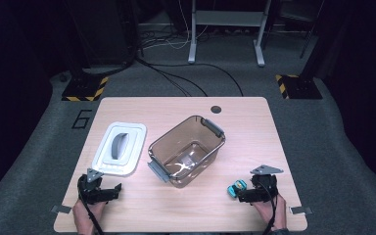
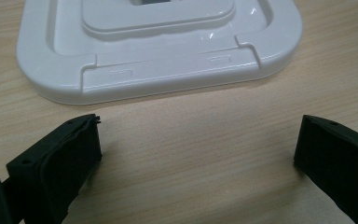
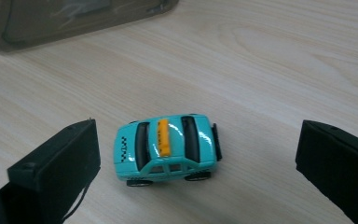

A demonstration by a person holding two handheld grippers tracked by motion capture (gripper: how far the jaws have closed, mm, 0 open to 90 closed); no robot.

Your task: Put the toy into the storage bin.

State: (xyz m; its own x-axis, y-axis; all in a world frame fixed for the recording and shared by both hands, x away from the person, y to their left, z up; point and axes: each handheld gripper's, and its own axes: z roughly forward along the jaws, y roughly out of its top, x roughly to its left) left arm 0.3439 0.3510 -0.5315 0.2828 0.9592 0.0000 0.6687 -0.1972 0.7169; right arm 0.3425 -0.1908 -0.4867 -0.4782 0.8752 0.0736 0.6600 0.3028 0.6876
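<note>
the left gripper rests on the worktop near its front left edge, jaws apart with bare wood between them, just short of the white lid. right of the lid, with a strip of free wood between, stands the brown clear box, set at an angle. the teal toy taxi sits near the front edge, between the parted jaws of the right gripper, closer to one jaw, touching neither.
</note>
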